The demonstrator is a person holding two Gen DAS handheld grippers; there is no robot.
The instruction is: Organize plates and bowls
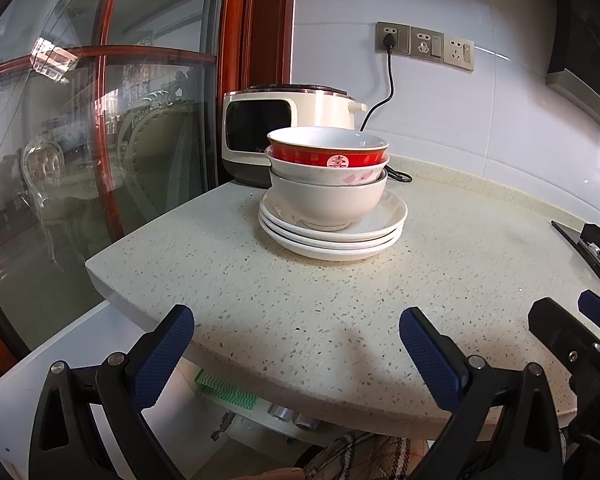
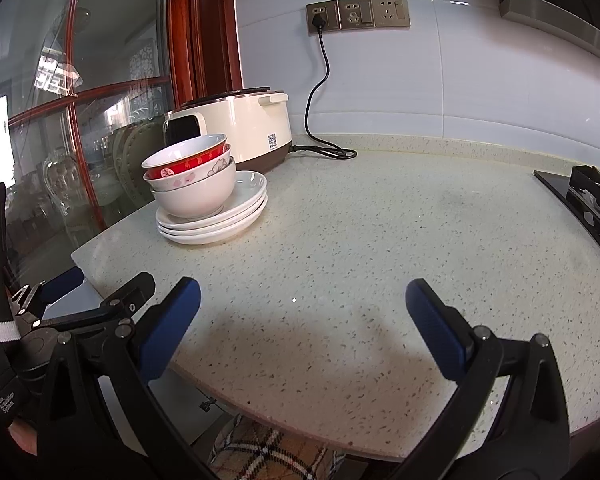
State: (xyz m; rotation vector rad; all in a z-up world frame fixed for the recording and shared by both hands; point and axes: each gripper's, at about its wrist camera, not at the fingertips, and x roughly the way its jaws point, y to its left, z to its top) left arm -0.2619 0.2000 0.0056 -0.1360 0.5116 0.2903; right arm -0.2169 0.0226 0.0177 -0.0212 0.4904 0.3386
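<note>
Nearest the left wrist camera, the left gripper is held low at the counter's front edge with its blue-padded fingers spread wide and nothing between them. Beside it, the right gripper is held at the same edge, its fingers likewise wide apart and empty. Both point across the speckled pale countertop toward the crockery.

Well apart from both grippers, toward the counter's left end, stands one pile: three white plates stacked flat, and on the top plate three nested bowls. The bottom bowl is plain white, the middle bowl is white with faint pink flower markings, and the red-banded bowl on top has a white inside and a round emblem on its band. The bowls lean slightly in the right wrist view.

Just behind the pile sits a cream rice cooker, its black cord running up to the leftmost of three wall sockets
</note>
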